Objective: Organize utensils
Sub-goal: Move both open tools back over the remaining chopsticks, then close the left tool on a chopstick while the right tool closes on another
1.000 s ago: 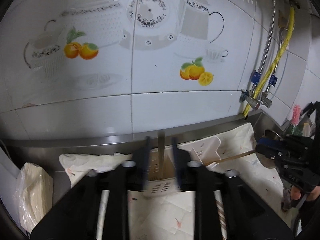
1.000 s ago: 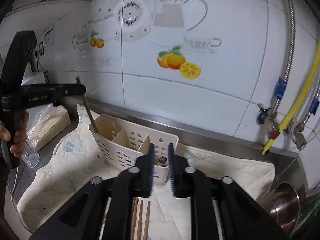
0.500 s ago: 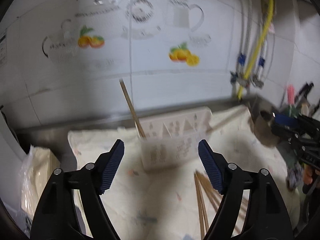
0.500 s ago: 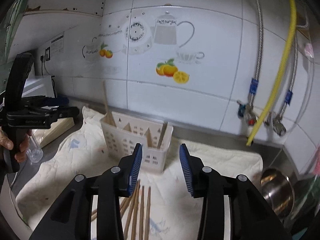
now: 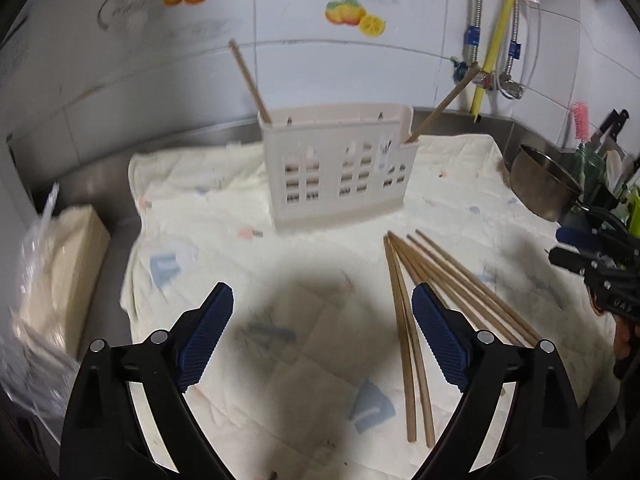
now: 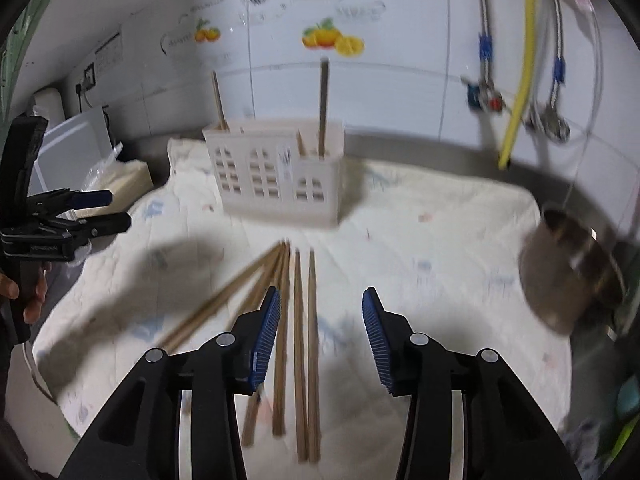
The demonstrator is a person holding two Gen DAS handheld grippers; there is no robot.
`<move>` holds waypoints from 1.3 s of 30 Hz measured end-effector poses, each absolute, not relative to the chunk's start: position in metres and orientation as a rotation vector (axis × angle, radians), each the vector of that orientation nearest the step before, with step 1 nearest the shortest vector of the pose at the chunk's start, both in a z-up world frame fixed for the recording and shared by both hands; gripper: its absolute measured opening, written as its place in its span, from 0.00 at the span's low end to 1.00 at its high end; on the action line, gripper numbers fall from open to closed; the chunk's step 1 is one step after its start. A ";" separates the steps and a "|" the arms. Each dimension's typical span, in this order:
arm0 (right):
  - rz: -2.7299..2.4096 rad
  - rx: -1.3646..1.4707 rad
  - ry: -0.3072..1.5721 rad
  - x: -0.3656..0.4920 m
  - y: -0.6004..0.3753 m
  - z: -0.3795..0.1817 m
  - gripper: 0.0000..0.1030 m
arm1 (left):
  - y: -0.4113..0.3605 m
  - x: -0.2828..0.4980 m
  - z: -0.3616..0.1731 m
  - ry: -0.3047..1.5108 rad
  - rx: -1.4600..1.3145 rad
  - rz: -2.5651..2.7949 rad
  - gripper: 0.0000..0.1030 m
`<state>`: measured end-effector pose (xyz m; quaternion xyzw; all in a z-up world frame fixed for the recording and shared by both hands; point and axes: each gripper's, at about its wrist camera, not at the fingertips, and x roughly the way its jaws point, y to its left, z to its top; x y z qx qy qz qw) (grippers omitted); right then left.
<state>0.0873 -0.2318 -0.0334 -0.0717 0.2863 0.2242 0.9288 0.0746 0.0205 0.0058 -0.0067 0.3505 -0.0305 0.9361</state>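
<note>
A cream slotted utensil holder (image 5: 340, 176) stands on a quilted cloth. One wooden chopstick (image 5: 248, 76) leans out of its left end and another (image 5: 440, 108) out of its right end. Several loose chopsticks (image 5: 440, 288) lie fanned on the cloth in front of it. My left gripper (image 5: 322, 292) hovers over bare cloth left of them, its jaws opening with nothing between them. My right gripper (image 6: 320, 294) is open above the loose chopsticks (image 6: 298, 320), two of which lie on the cloth below the gap, untouched. The left gripper (image 6: 116, 210) also shows at that view's left edge.
A steel pot (image 5: 540, 188) sits at the right edge of the cloth (image 5: 224, 216). A plastic bag of paper (image 5: 52, 260) lies to the left. Behind the holder are a tiled wall and, at the right, pipes with a yellow hose (image 5: 496, 32).
Both grippers have drawn back and down from the holder and opened. Each has let go of a chopstick, which now stands in the holder. The loose chopsticks have come into view.
</note>
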 end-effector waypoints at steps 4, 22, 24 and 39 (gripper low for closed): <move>0.455 -0.147 0.635 0.081 -0.235 -0.055 0.39 | 0.019 0.064 -0.004 0.707 -0.033 -0.071 0.91; 0.455 -0.149 0.763 0.079 -0.239 -0.108 0.15 | -0.017 0.043 -0.056 0.819 0.070 -0.135 0.88; 0.461 -0.149 0.768 0.079 -0.237 -0.110 0.13 | -0.017 0.042 -0.059 0.831 0.058 -0.146 0.85; 0.436 -0.166 0.762 0.079 -0.237 -0.113 0.10 | -0.026 0.050 -0.080 0.919 -0.014 -0.185 0.38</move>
